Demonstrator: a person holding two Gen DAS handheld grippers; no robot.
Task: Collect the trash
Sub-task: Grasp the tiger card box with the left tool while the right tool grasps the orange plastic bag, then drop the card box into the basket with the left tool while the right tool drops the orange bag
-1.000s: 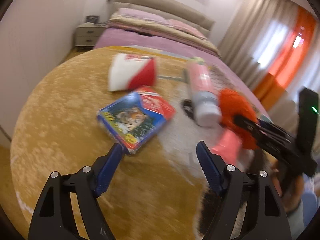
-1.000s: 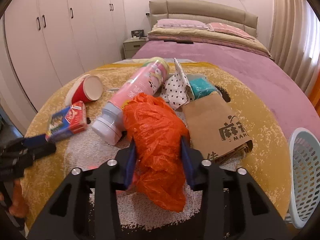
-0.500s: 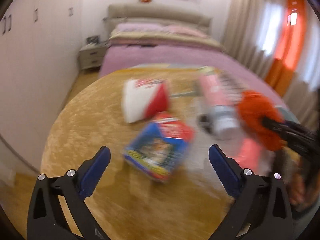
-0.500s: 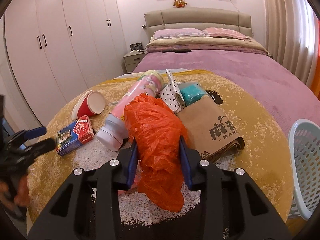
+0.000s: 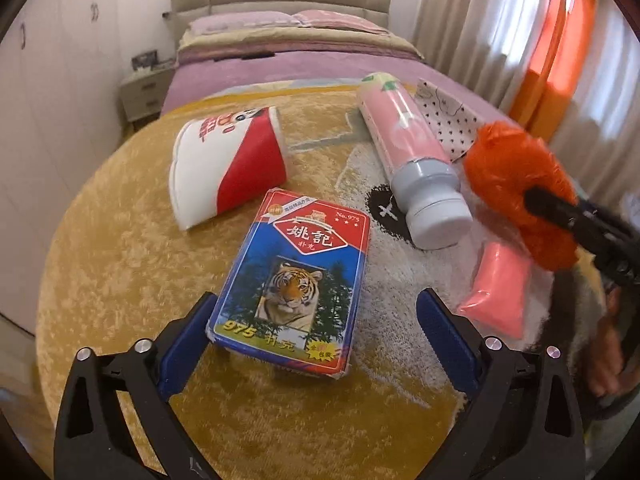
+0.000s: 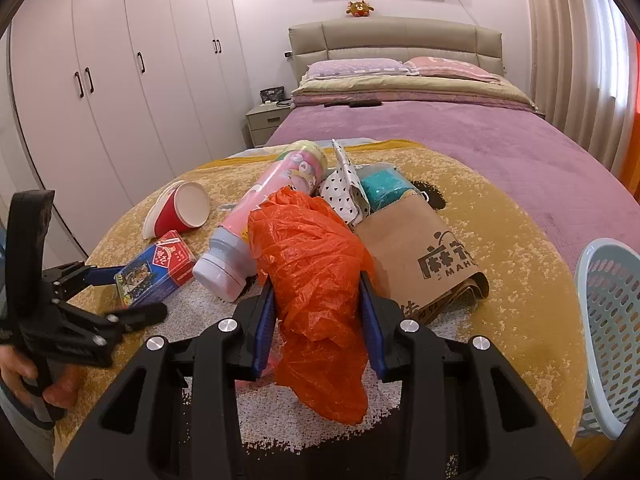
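Left wrist view: my left tongs (image 5: pixel 316 320) are spread wide around the card box (image 5: pixel 296 288), not yet pinching it. My right tongs (image 6: pixel 318 320) pinch the orange plastic bag (image 6: pixel 316 280), lifted above the rug (image 6: pixel 520 264). The basket (image 6: pixel 612 320) stands well to the right. Paper cup (image 5: pixel 228 168), pink bottle (image 5: pixel 412 164) and brown paper bag (image 6: pixel 424 256) are left; I judge collecting barely begun.

basket (image 6: pixel 612 320) cut off at right edge, pink packet (image 5: pixel 498 288) partly hidden behind orange bag (image 5: pixel 516 184)
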